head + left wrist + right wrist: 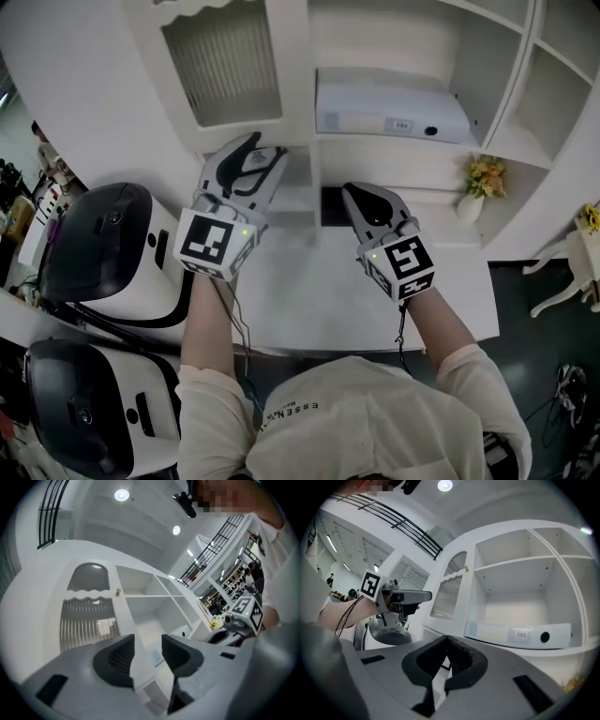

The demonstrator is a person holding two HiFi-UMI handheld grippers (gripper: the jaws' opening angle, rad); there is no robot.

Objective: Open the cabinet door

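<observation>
Swinging the cabinet door [225,66] wide is the step in hand, and the grip has to be right before any pull. The door, with its ribbed panel, sits at about eleven o'clock in the head view, and its free edge runs down toward the left gripper [265,150] just below it. In the left gripper view the fingers [117,658] are spread, and the door's white lower stile passes up between them. It lies against the pad at nine o'clock, with a sliver of the cabinet's inside showing beside the pad at three o'clock. I judge the stile straddled but not clamped, though the wide-angle lens makes actual contact hard to tell. The small knob [118,591] stands far up the same edge at twelve o'clock from the jaws, so the edge itself is the handhold. Closing firmly on the stile first would help, with the pads flat to both faces. The pull should then follow an arc round the hinges on the door's far side, toward nine o'clock, not straight back, so that the thin edge doesn't slip out. The right gripper [354,192] hangs at about five o'clock from the door over the white worktop [309,291]. Its fingers [461,656] are pressed together on nothing, well apart from the door's path, and it is best left there.
</observation>
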